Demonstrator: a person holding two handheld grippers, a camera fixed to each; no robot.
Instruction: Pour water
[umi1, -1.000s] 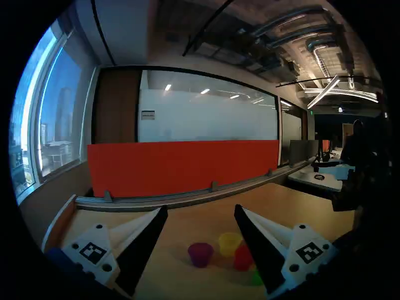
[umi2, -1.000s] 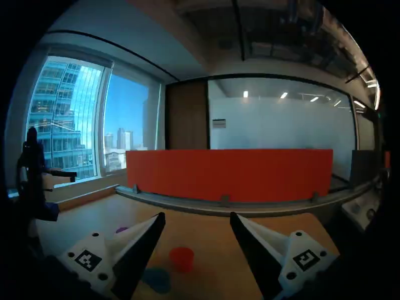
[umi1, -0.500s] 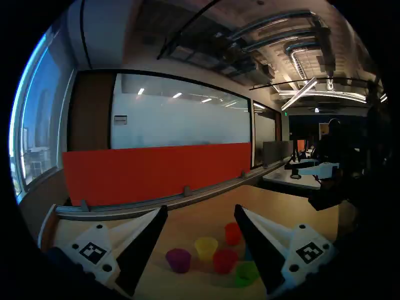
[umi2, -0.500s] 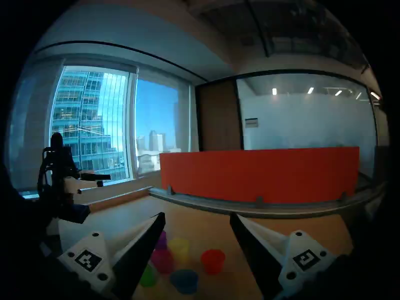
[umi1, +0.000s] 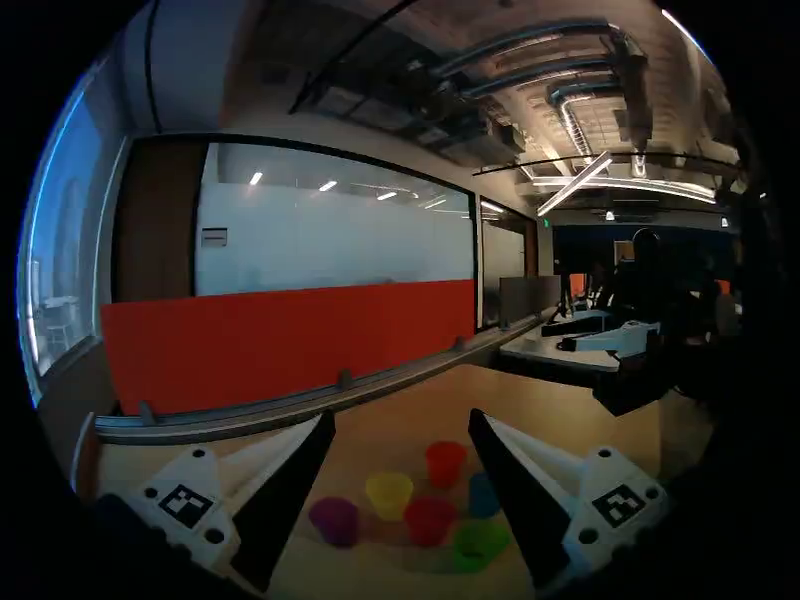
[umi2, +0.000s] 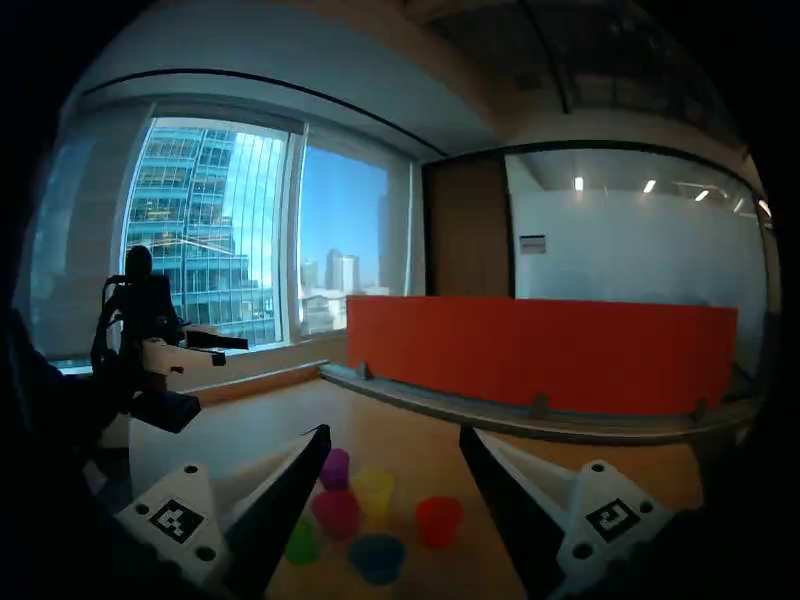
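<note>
Left gripper view: cups (umi1: 389, 495) are seen dimly at bottom centre, contents unreadable. Left gripper (umi1: 400, 414) and right gripper (umi2: 394, 430) are held wide, empty.

Left gripper view: low over counter (umi1: 400, 425), facing orange partition (umi1: 290, 340), office at right. Right gripper view: also low, facing partition, window (umi2: 220, 235) at left. I see both share cup cluster (umi1: 430, 518), close, below centre.

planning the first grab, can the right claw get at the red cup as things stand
Probably yes. In the right gripper view the open right claw faces the red cup, which stands at the cluster's right edge with bare table beside it. The blue cup sits close on its other side.
</note>
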